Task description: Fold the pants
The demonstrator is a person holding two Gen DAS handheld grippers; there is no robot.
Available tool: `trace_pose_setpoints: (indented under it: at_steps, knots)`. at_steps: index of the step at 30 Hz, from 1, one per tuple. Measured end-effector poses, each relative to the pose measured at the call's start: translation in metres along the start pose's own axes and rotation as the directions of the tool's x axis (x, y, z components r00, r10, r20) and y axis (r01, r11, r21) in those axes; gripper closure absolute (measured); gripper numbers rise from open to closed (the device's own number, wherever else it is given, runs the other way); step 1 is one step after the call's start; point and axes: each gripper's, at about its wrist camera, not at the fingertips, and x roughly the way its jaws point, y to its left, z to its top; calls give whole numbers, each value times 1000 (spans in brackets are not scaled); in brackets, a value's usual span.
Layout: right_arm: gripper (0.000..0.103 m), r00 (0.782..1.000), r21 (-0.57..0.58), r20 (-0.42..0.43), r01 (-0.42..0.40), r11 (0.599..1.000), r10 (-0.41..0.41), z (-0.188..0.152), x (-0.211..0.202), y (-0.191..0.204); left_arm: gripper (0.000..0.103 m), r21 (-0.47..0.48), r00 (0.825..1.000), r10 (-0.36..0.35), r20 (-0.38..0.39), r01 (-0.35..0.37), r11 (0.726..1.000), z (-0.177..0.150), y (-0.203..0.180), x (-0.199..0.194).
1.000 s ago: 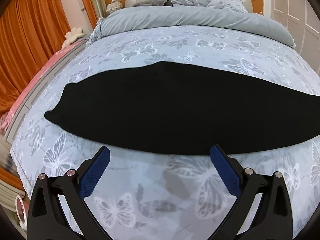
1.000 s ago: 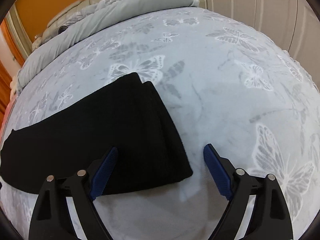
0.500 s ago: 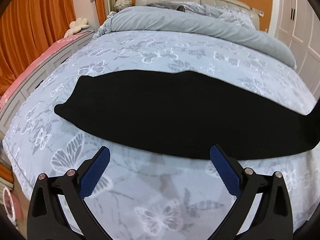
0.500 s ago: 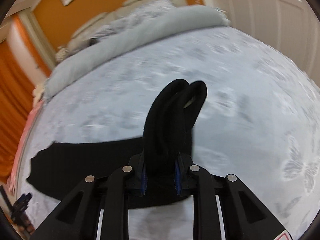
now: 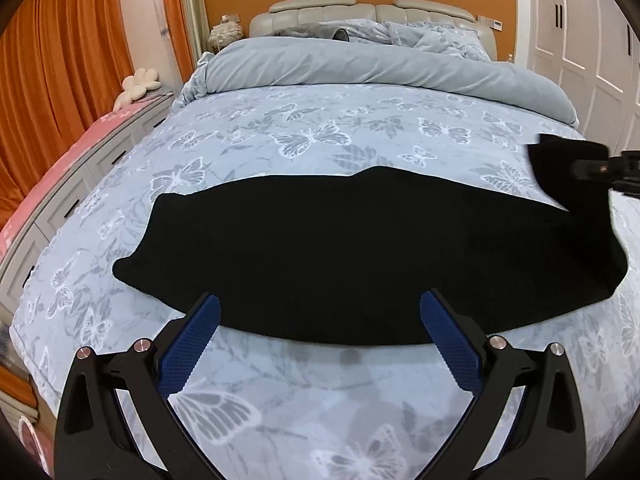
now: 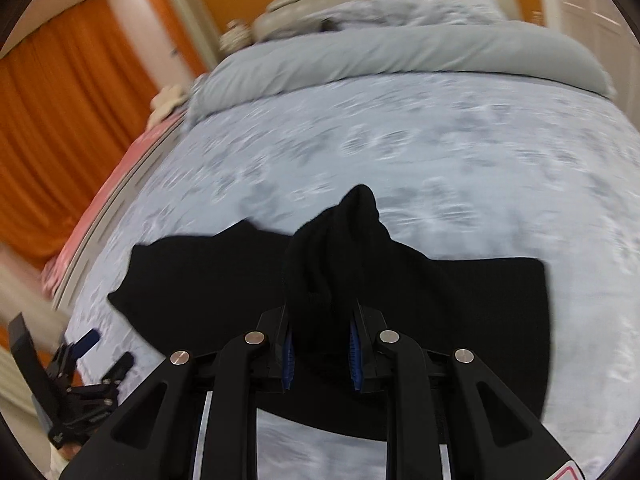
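Note:
The black pants (image 5: pixel 340 256) lie flat across the butterfly-print bed cover, folded lengthwise. My left gripper (image 5: pixel 320 332) is open and empty, hovering just in front of the pants' near edge. My right gripper (image 6: pixel 320 354) is shut on the pants' right end (image 6: pixel 340 256) and holds it lifted above the rest of the pants. In the left wrist view the lifted end (image 5: pixel 560 168) and the right gripper (image 5: pixel 608 168) show at the far right. In the right wrist view the left gripper (image 6: pixel 92 364) shows at the lower left.
A rolled grey duvet (image 5: pixel 380 64) and pillows lie at the head of the bed (image 5: pixel 280 140). Orange curtains (image 5: pixel 60 100) and a pink-topped drawer unit (image 5: pixel 60 176) stand to the left. White wardrobe doors (image 5: pixel 592 40) are to the right.
My right gripper closed on the pants' right end, lifted it and is carrying it leftward over the pants. My left gripper stayed open and drew back a little.

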Motion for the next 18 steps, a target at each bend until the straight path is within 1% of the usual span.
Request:
trace_pose_setpoints:
  at_steps: [3, 5, 6, 9, 10, 11, 12, 13, 14, 16, 17, 18]
  knots:
    - [84, 998, -56, -54, -17, 998, 14, -4, 36, 40, 5, -18, 1000, -4, -10, 4, 1000, -2, 12, 9]
    - [84, 996, -74, -84, -22, 997, 15, -8, 56, 57, 5, -30, 1000, -12, -13, 12, 999, -3, 20, 14]
    - [84, 995, -89, -100, -10, 996, 1, -12, 67, 65, 5, -44, 1000, -14, -15, 14, 999, -4, 27, 18]
    - [83, 989, -107, -145, 4, 994, -20, -24, 95, 72, 5, -80, 999, -35, -14, 33, 996, -8, 39, 27]
    - [81, 986, -109, -164, 4, 994, -22, -28, 105, 73, 5, -89, 999, -40, -16, 39, 995, -9, 43, 30]
    - [76, 981, -114, -191, 6, 993, -28, -33, 115, 73, 5, -101, 999, -46, -19, 44, 994, -11, 46, 34]
    - [75, 977, -121, -211, 11, 993, -37, -38, 124, 73, 5, -120, 998, -62, -20, 59, 991, -13, 49, 37]
    - [70, 975, -133, -216, 13, 991, -42, -43, 128, 75, 5, -138, 997, -78, -18, 75, 988, -16, 53, 40]
    - [61, 981, -150, -192, 3, 989, -32, -46, 122, 79, 5, -151, 996, -91, -16, 87, 985, -18, 54, 42]
    - [52, 986, -146, -169, -12, 989, -13, -47, 102, 81, 5, -169, 992, -122, -19, 117, 979, -22, 56, 46]
    - [48, 992, -143, -124, -14, 990, -4, -46, 79, 80, 5, -168, 991, -131, -19, 126, 978, -22, 56, 46]
    - [41, 997, -146, -71, 7, 989, -17, -46, 56, 75, 5, -159, 990, -138, -11, 135, 978, -23, 56, 46]
